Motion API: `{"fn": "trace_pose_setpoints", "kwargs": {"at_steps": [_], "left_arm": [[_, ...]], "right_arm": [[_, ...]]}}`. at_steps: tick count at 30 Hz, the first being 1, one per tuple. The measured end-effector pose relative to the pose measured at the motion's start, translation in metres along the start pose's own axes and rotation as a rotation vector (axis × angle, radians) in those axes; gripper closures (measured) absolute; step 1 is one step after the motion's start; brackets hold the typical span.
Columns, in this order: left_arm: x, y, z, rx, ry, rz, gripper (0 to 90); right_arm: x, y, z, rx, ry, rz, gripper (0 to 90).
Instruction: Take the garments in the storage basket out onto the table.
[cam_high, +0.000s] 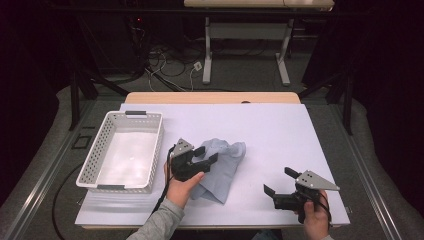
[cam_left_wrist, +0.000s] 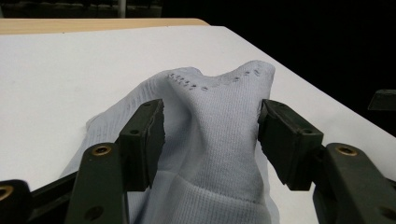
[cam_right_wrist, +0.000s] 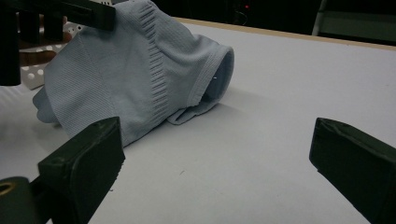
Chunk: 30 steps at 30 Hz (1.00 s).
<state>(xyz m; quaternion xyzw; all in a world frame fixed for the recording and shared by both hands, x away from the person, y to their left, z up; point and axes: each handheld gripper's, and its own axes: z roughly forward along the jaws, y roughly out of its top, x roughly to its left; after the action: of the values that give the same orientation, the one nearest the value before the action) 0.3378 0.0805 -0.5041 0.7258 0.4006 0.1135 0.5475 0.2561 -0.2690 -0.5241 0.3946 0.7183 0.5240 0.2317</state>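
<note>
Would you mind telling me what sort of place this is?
Probably a lab recording bench: a white-topped table in a dark room, loose cables on the floor behind, and a white perforated plastic basket beside a pale blue knitted garment.

A white perforated basket (cam_high: 102, 145) with dark grey handles stood on the left part of the bench (cam_high: 280, 130), its long sides running away from the near edge, with nothing visible inside it. The bench carried a white sheet over a light wooden top, a strip of which showed along the far edge. Beyond it, on the grey floor (cam_high: 240, 75), lay a tangle of cables (cam_high: 167, 65), and the white legs of a second table (cam_high: 207, 50) stood against the dark background.
</note>
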Motion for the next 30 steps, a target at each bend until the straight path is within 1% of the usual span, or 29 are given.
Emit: {"fn": "trace_pose_setpoints", "kwargs": {"at_steps": [2,3,4,5,6,7,8,10,11,15,19,21,22,23,26,30], "left_arm": [[0.000,0.000,-0.002,-0.006,-0.002,0.002,40.4],[-0.001,0.000,-0.003,-0.006,-0.008,-0.006,40.2],[-0.001,0.001,-0.005,-0.008,-0.023,-0.012,40.2],[-0.001,0.001,-0.005,-0.019,-0.027,-0.012,40.2],[-0.002,0.001,-0.008,-0.012,-0.022,-0.001,40.2],[-0.002,0.002,-0.009,-0.017,-0.012,0.008,39.7],[-0.002,0.002,-0.011,-0.017,-0.007,0.013,38.1],[-0.002,0.003,-0.014,-0.034,0.007,0.021,33.1],[-0.002,0.004,-0.017,-0.025,0.010,0.017,30.1],[0.000,0.005,-0.026,-0.021,-0.001,-0.009,22.6],[0.002,0.006,-0.037,-0.031,-0.020,-0.029,16.2],[0.003,0.007,-0.042,-0.047,-0.025,-0.029,15.7],[0.004,0.007,-0.045,-0.048,-0.023,-0.023,15.5],[0.004,0.007,-0.048,-0.048,-0.022,-0.023,14.9],[0.007,0.008,-0.056,-0.047,-0.034,-0.023,6.8],[0.010,0.008,-0.067,-0.059,-0.030,-0.017,1.3]], "right_arm": [[0.000,0.000,0.000,0.001,0.000,0.000,2.9],[0.000,0.000,0.000,0.000,-0.001,0.001,2.9],[0.000,0.000,0.000,0.000,0.000,0.000,2.9],[0.000,0.000,0.000,0.000,0.000,-0.001,2.9],[0.000,0.000,0.000,0.000,-0.001,-0.001,2.9],[0.000,0.000,0.000,0.000,-0.001,0.000,2.9],[0.000,0.000,0.000,0.000,-0.002,0.001,2.9],[0.000,0.000,0.000,0.001,-0.003,-0.001,2.9],[0.000,0.000,0.000,-0.005,0.001,0.002,2.9],[0.000,0.000,0.000,0.002,-0.003,0.002,3.0],[0.001,0.000,0.000,-0.004,-0.002,0.003,2.9],[0.001,0.000,0.001,-0.006,-0.001,0.002,2.9],[0.001,0.000,0.000,0.006,0.001,0.002,2.9],[0.001,0.000,0.000,0.005,0.000,0.002,2.9],[0.001,0.000,0.000,0.003,-0.001,0.002,2.9],[0.001,0.000,0.001,0.005,-0.002,0.002,2.9]]}}
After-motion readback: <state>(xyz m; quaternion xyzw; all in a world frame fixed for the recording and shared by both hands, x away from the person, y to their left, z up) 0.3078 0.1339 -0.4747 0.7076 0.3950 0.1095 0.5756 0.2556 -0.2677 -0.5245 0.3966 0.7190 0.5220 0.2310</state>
